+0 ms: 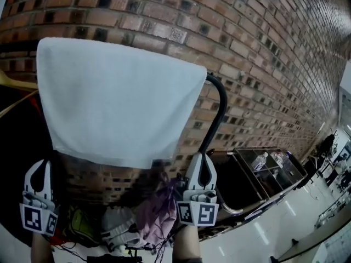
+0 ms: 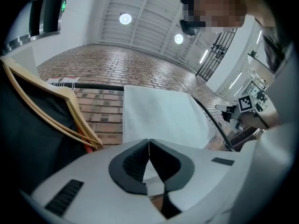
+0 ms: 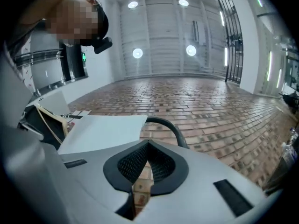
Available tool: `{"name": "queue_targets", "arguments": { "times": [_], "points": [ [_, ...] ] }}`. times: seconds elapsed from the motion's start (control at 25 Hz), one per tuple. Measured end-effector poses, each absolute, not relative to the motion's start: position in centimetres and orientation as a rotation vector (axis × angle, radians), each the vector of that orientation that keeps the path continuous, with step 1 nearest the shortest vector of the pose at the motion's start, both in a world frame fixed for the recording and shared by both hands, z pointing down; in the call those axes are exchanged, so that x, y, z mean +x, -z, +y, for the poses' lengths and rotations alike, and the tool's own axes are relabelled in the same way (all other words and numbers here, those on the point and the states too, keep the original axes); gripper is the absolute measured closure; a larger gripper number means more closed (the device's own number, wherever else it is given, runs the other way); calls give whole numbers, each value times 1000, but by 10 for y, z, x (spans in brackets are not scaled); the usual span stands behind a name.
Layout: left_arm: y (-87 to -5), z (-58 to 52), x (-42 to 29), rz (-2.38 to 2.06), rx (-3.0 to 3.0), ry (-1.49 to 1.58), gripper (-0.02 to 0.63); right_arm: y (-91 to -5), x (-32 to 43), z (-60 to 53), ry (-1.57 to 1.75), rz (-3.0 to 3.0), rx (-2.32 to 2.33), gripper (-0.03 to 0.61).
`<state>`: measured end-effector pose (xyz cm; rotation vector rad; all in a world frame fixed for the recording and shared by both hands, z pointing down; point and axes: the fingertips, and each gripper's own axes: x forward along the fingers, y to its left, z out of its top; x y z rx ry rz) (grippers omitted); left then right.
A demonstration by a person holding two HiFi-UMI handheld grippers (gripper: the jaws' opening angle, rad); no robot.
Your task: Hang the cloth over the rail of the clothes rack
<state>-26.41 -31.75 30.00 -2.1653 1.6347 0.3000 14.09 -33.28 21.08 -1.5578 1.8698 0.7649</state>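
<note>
The cloth (image 1: pixel 120 100) is seen as soft, matt white fabric; the rail (image 1: pixel 224 98) as smooth black tubing. The wall (image 1: pixel 263 43) is built of rough brick. The hanger (image 2: pixel 77 112) is made of pale wood.

- The left claw (image 1: pixel 42 163) is a white moulded shell with two rounded fingers and a dark, teardrop-shaped opening between them.
- The right claw (image 1: pixel 201 156) has the same white shell and dark opening.
- At the base of each claw sits a cube with black-and-white square markers: the left cube (image 1: pixel 38 219) and the right cube (image 1: pixel 197 213).
- In the gripper views, black ribbed pads (image 2: pixel 133 161) line the fingers' inner faces.
- Ribbed dark slots (image 3: pixel 232 197) are set into the white shell.
- The person wears a pale grey garment (image 3: pixel 18 139).
- A black camera unit (image 3: pixel 102 44) is worn on the head.
</note>
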Motion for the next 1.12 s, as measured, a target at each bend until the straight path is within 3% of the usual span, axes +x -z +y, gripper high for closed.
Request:
{"name": "queue_targets", "arguments": {
  "times": [0.44, 0.6, 0.84, 0.96, 1.12],
  "points": [
    [-380, -335, -251, 1712, -2399, -298, 593, -274, 130, -309, -572, 1950, -1571, 558],
    [-386, -340, -264, 1709, -2426, -272, 419, -277, 133, -305, -631, 1963, -1611, 555],
    [-370, -360, -288, 1521, -2554, -189, 257, -299, 125, -358, -393, 2351, -1475, 528],
    [-367, -375, -290, 1430, -2585, -118, 235, -310, 114, -384, -252, 2503, -1372, 373],
    [-369, -385, -275, 1253, -2640, -48, 221, -307, 104, -407, -221, 2586, -1304, 355]
  ]
}}
